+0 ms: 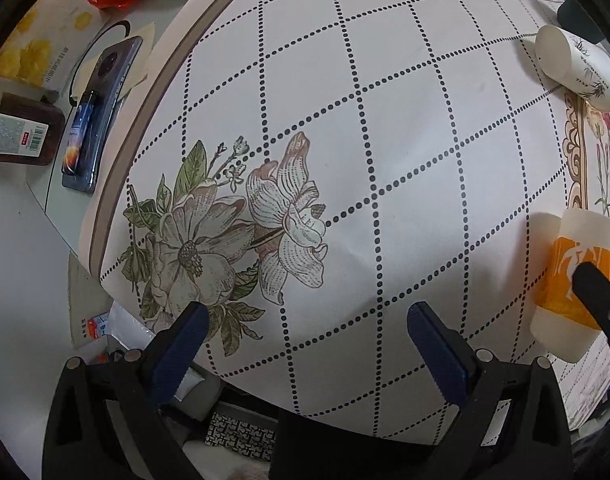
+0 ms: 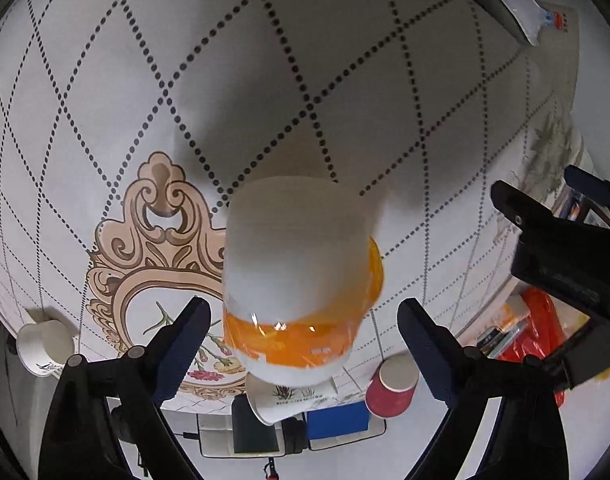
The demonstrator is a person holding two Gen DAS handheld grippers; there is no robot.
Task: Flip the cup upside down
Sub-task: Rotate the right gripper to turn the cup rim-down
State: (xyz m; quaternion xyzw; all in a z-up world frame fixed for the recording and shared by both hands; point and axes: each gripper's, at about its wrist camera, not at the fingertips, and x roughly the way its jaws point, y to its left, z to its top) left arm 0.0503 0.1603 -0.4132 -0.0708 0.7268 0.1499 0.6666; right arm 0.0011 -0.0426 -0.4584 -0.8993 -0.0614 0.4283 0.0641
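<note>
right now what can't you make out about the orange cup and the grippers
- Orange cup: right wrist view shows it blurred, so its rim, its print and whether it touches the table are unclear.
- Same cup in the left wrist view: cut off by the frame edge and partly covered by a right gripper finger.
- Right gripper: open around the cup; contact can't be judged.
- Left gripper: open, holding nothing.

My left wrist camera looks down along its fingers from high over the tablecloth (image 1: 385, 120). My right wrist camera sits much nearer, angled down onto the orange-banded cup (image 2: 297, 280). Both views share that cup (image 1: 573, 284), at the left view's right edge, and the dotted-grid cloth (image 2: 345, 60).
</note>
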